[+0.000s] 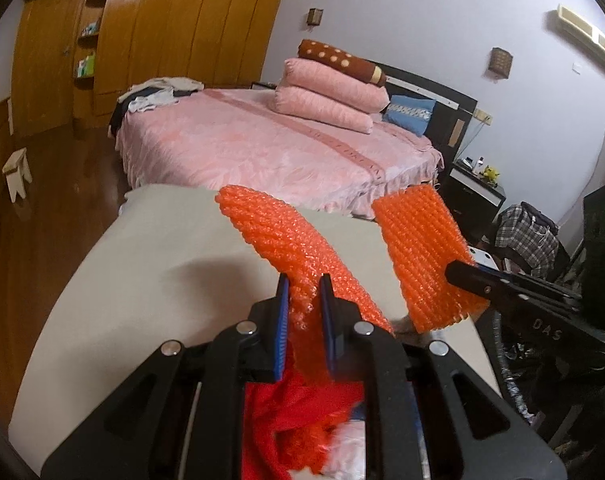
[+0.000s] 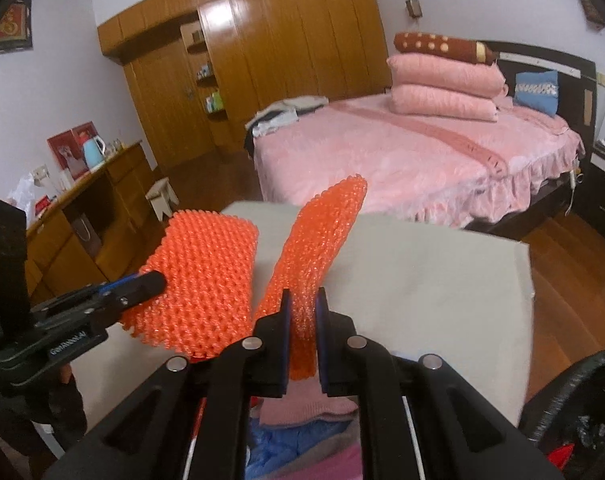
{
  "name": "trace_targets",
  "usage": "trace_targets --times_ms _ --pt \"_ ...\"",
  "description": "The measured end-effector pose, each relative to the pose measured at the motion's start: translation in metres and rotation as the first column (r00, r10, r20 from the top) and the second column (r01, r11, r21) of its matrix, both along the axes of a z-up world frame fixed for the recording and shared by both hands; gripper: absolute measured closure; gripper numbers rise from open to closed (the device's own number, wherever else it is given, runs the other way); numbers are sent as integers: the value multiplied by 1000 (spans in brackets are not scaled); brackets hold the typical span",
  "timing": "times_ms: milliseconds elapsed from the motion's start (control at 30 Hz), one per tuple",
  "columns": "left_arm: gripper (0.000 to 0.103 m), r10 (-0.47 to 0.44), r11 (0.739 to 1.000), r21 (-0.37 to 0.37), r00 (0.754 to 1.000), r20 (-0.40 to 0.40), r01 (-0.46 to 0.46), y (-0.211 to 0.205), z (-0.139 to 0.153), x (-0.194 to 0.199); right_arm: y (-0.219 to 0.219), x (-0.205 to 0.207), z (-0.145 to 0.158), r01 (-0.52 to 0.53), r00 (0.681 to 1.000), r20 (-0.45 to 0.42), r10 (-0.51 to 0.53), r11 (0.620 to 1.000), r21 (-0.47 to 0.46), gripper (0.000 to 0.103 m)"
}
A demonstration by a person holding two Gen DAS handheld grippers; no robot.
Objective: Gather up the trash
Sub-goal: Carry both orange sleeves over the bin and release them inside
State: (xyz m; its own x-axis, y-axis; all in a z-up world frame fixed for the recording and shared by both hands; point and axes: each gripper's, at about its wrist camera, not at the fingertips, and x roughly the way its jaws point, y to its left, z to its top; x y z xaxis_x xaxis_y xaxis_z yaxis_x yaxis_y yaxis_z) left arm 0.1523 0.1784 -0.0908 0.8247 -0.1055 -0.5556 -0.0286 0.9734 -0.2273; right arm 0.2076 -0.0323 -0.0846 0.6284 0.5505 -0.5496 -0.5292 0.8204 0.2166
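Observation:
Two orange foam nets are held up over a pale grey table (image 1: 142,280). My left gripper (image 1: 304,282) is shut on the lower end of one net (image 1: 286,240), which curves up and to the left. My right gripper (image 1: 460,274) comes in from the right, shut on the edge of the second net (image 1: 422,256). In the right wrist view, my right gripper (image 2: 302,298) pinches its net (image 2: 322,236), which stands upright. There my left gripper (image 2: 152,282) clamps the other net (image 2: 206,280) at the left. Both nets are off the table (image 2: 422,300).
Red, pink and blue fabric (image 2: 302,408) lies below the grippers. A pink bed (image 1: 262,148) stands beyond the table and a wooden wardrobe (image 1: 182,32) behind it. There is also a small stool (image 1: 16,172), a plaid bag (image 1: 526,240) and a dark round container (image 2: 582,400).

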Motion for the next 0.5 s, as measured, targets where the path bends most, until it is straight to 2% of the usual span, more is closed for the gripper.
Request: trace_targets --times_ms 233,500 --pt "89 -40 999 -6 998 50 41 -35 24 -18 -45 -33 32 77 994 78 -76 997 -12 92" --pt "89 -147 989 3 985 86 148 -98 42 -33 -104 -63 49 175 979 111 -174 984 -5 92"
